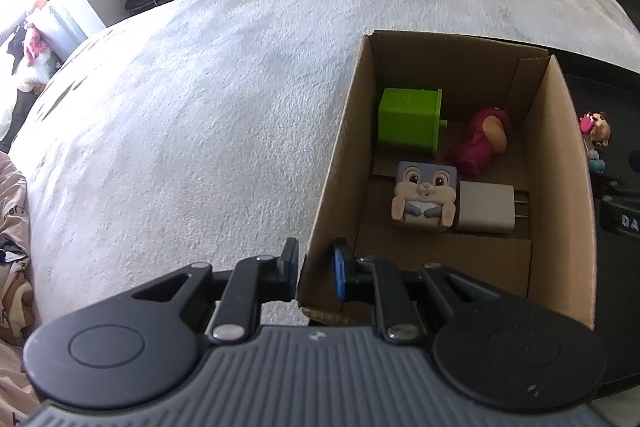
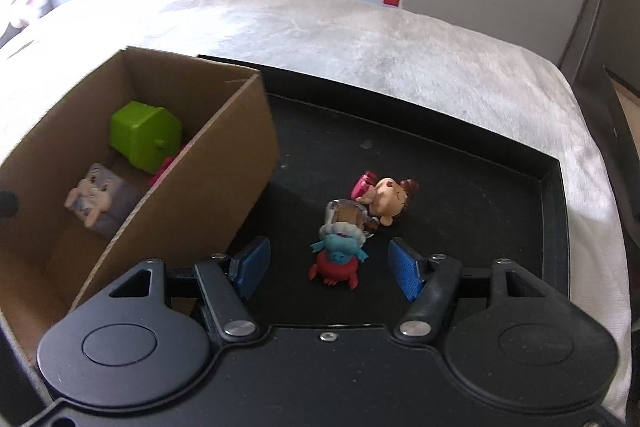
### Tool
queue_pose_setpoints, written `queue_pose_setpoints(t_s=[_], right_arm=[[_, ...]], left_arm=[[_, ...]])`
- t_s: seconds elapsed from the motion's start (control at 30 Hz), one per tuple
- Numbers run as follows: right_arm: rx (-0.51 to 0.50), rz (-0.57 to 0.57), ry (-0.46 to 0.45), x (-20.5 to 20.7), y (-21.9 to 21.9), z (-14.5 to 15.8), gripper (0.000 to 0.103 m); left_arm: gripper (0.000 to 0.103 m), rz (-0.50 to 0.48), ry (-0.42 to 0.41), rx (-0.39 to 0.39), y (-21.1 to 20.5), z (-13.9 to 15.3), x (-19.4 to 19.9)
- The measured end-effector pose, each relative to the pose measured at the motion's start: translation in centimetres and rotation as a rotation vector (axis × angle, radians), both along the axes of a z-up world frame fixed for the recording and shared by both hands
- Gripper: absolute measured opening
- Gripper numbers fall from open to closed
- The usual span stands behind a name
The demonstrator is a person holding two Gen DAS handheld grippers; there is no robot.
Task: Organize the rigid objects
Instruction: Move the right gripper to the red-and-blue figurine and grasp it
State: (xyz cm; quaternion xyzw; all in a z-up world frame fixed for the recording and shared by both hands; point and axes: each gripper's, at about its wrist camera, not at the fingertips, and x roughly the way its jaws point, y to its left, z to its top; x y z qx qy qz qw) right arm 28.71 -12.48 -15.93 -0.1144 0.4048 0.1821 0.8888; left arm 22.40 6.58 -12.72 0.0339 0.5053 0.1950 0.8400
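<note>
A cardboard box [image 1: 340, 155] rests on the white blanket and holds a green cube [image 1: 408, 119], a magenta bear figure [image 1: 480, 143], a bunny-faced block [image 1: 424, 199] and a white charger plug [image 1: 486, 207]. My left gripper [image 1: 316, 259] is shut on the box's near left wall, one pad outside and one inside. In the right wrist view a doll figurine [image 2: 352, 223] with a teal and red base lies on its side on the black tray [image 2: 480, 195]. My right gripper [image 2: 326, 255] stands open around the figurine's base without touching it. The box [image 2: 208, 187] sits just left of it.
The tray's raised rim [image 2: 552, 167] runs along the far and right sides. White blanket [image 1: 180, 127] spreads to the left and beyond the box. Crumpled fabric [image 1: 12, 267] lies at the left edge. Room furniture and shoes stand far behind.
</note>
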Motion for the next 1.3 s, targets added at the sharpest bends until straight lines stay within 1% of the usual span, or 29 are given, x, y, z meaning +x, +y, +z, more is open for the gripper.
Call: queue_pose_setpoints(t_s=[0.17, 0.33, 0.5, 0.57, 0.63, 0.67, 0.9, 1.0, 1.3], right_arm=[[-0.001, -0.038, 0.025, 1.5, -0.4, -1.7, 0.065], [0.018, -0.070, 0.040, 2.1, -0.7, -2.6, 0.066], [-0.013, -0.062, 0.047, 2.3, -0.1, -3.6, 0.066], [-0.013, -0.058, 0.036, 2.3, 0.1, -3.7, 0.063], [-0.023, -0.047, 0.028, 2.2, 0.3, -3.4, 0.044], [-0.022, -0.035, 0.035, 2.2, 0.5, -3.3, 0.038], [-0.057, -0.018, 0.041, 1.1, 0.4, -2.5, 0.038], [-0.056, -0.020, 0.038, 0.6, 0.1, -2.0, 0.038], [-0.063, -0.015, 0.000, -1.0, -0.2, 0.4, 0.037]], left_arm=[[0.017, -0.009, 0.020, 0.040, -0.6, -0.2, 0.2], [0.017, -0.018, 0.036, 0.078, -1.2, -0.4, 0.4], [0.017, -0.020, 0.044, 0.099, -1.5, -0.4, 0.5], [0.017, -0.021, 0.047, 0.111, -1.7, -0.5, 0.5], [0.017, -0.024, 0.049, 0.123, -1.8, -0.6, 0.5], [0.017, -0.024, 0.049, 0.128, -1.8, -0.6, 0.5], [0.017, -0.027, 0.043, 0.136, -2.0, -0.7, 0.4], [0.018, -0.032, 0.041, 0.144, -2.1, -0.8, 0.4], [0.017, -0.020, 0.028, 0.116, -1.6, -0.6, 0.2]])
